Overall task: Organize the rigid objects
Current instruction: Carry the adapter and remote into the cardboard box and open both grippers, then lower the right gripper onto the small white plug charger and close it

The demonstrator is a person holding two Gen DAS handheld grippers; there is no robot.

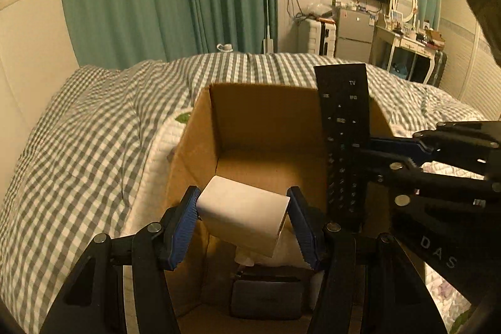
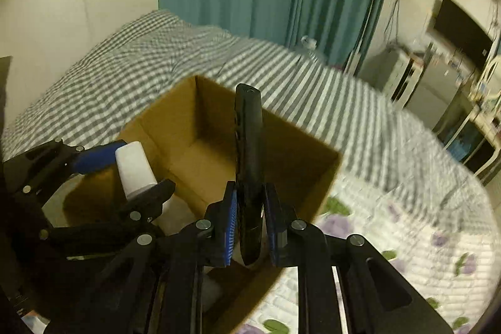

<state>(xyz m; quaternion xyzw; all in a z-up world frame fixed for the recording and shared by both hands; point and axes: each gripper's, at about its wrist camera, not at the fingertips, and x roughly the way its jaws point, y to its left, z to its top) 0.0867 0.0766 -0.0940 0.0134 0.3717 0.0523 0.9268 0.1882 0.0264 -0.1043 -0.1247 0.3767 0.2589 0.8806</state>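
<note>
The left claw (image 1: 243,219) is closed on a white rectangular block (image 1: 245,218), holding it above the open cardboard box (image 1: 200,152) that sits on the bed (image 1: 94,121). The block's long axis runs crosswise between the two blue fingers (image 1: 183,227), and its far end tips slightly up and away from the camera. In the right wrist view the same block (image 2: 134,169) stands tilted over the box's left side.

The right claw (image 2: 249,221) grips a black remote control (image 2: 249,165) near its lower end. The remote stands nearly upright over the box (image 2: 300,174), with its long axis vertical and its top end pointing up. In the left wrist view its button face (image 1: 344,140) looks toward the left camera, and the "TV" label sits at the upper end.

Inside the box, below the block, lie a dark grey pouch (image 1: 266,299) and something white that is partly hidden.
</note>
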